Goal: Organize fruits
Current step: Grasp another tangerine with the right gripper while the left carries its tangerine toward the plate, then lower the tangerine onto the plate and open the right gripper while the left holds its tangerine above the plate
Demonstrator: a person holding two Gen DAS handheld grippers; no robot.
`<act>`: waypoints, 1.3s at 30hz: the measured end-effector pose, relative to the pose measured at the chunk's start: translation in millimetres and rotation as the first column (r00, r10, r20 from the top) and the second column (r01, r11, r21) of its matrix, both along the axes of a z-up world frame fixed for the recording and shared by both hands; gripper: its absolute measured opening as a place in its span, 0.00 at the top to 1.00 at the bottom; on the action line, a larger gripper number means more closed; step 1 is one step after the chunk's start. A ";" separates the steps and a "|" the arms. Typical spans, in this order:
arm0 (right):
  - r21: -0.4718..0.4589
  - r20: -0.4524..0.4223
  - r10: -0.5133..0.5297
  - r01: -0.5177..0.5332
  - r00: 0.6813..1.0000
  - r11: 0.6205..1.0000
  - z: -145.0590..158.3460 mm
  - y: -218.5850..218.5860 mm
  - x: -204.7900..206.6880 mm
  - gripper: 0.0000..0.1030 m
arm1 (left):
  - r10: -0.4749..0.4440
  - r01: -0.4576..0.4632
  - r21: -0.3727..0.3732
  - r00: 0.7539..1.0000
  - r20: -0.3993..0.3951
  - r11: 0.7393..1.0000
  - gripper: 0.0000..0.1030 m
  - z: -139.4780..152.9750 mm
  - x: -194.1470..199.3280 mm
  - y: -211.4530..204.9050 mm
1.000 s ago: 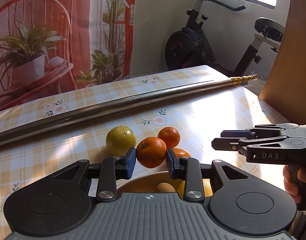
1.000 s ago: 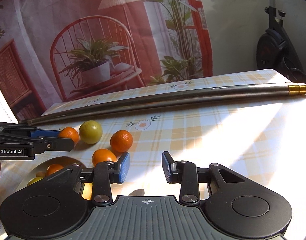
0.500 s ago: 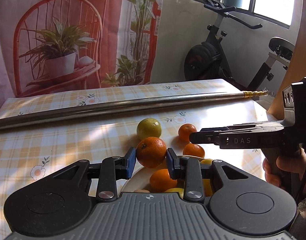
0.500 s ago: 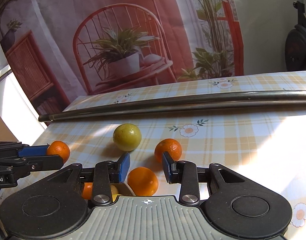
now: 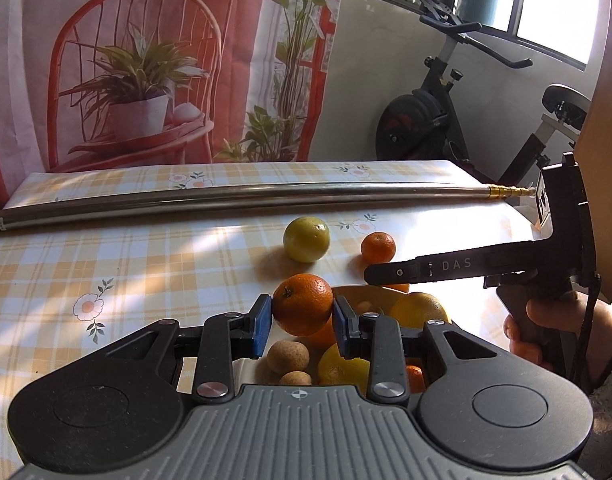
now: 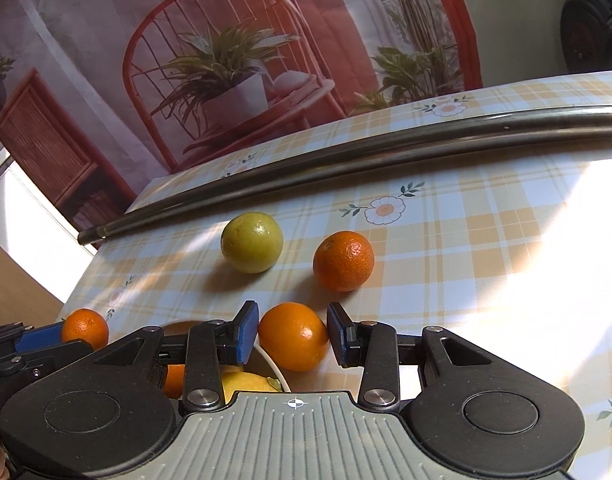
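Left wrist view: the left gripper point(image 5: 301, 316) is gripping an orange point(image 5: 302, 304) between its blue fingers point(image 5: 261, 324), holding it over the near rim of the yellow bowl point(image 5: 358, 292), which is already containing fruit. A drop straight down appears to be the coming move. A green fruit point(image 5: 306, 239) and a small orange point(image 5: 378, 247) are lying beyond on the checked surface point(image 5: 105, 264).

Right wrist view: the right gripper point(image 6: 293, 334) is standing released, fingers flanking a loose orange point(image 6: 293, 336) without visibly touching it; this hand is nearer to it. The bowl's rim point(image 6: 271, 364) is sitting just left, below.
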State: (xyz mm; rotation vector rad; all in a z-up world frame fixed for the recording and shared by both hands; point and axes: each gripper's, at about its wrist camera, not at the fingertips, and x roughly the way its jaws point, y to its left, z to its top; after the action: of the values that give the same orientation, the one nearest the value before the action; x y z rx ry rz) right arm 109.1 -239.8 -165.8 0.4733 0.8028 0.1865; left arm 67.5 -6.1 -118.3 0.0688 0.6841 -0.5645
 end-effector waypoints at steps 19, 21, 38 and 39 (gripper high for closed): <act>0.061 0.052 -0.111 0.107 0.992 0.992 16.3 -19.1 -38.9 0.67 | -0.002 0.002 -0.004 1.000 -0.023 1.000 0.67 -5.7 -15.7 6.2; 0.055 0.068 -0.107 0.104 0.992 0.993 22.0 -17.6 -45.9 0.67 | -0.005 0.004 -0.005 1.000 -0.023 1.000 0.67 -5.3 -19.4 7.0; 0.025 0.135 -0.023 0.020 0.991 0.999 59.9 21.1 -85.8 0.67 | -0.014 0.014 0.010 0.999 -0.041 1.000 0.67 -8.9 -49.9 18.0; 0.021 0.135 -0.018 0.015 0.991 1.000 61.0 23.6 -87.9 0.67 | -0.013 0.013 0.009 0.999 -0.043 1.000 0.67 -9.0 -51.5 18.8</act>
State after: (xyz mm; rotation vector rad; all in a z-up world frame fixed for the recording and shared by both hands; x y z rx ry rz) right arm 21.2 -216.2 -104.8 0.4811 0.6644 0.2095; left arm 16.0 12.7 -127.3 0.0704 0.7285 -0.5766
